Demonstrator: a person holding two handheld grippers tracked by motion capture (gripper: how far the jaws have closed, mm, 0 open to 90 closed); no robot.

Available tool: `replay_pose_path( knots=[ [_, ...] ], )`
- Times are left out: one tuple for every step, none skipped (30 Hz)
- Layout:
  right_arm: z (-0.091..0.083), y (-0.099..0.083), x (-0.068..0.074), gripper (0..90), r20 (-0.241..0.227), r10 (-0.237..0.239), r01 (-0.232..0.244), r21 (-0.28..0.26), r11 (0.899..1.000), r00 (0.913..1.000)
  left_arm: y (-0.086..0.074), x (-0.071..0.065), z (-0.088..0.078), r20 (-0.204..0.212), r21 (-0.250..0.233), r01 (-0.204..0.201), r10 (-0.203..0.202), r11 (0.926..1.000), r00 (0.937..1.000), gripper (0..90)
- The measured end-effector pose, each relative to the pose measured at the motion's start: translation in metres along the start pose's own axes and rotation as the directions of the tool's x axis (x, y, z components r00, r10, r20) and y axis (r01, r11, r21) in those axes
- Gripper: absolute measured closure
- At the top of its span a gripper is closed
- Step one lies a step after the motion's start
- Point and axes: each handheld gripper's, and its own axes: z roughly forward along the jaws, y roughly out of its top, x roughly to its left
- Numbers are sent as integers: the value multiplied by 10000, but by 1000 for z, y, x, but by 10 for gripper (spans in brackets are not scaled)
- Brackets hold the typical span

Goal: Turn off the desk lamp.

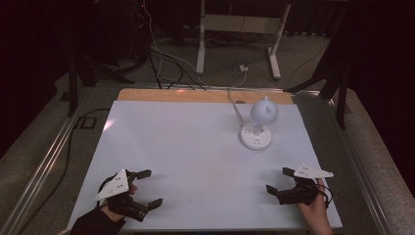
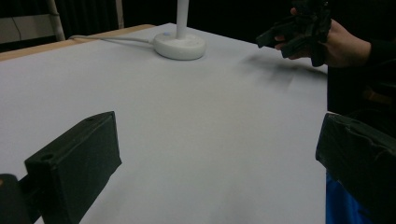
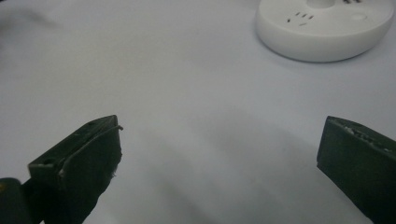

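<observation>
A white desk lamp (image 1: 258, 125) with a round base (image 2: 180, 45) and a globe-shaped head stands at the back right of the white table top (image 1: 195, 156). Its base (image 3: 324, 25) lies ahead of my right gripper. My left gripper (image 1: 149, 187) hovers near the front left corner, open, with nothing between its jaws. Near the front right, my right gripper (image 1: 279, 180) is open and holds nothing. In the left gripper view the right gripper (image 2: 299, 32) shows far across the table in a hand.
A white cable (image 1: 235, 105) runs from the lamp over the table's back wooden edge (image 1: 195, 95). Behind the table stand a white frame (image 1: 240, 29), loose cables on the floor and dark stands on either side.
</observation>
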Motion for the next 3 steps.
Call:
replay_pose_path(
  knots=[
    [0, -1, 1, 0, 10, -107, 107, 36, 9999, 9999, 0, 0, 0, 4, 0, -4, 4, 10000, 10000, 5],
    [1, -1, 1, 0, 23, -163, 162, 113, 9998, 9999, 0, 0, 0, 1, 8, -11, 11, 10000, 10000, 5],
    [1, -1, 2, 0, 27, -176, 176, 175, 9997, 9998, 0, 0, 0, 3, 5, -28, 28, 10000, 10000, 5]
  ],
)
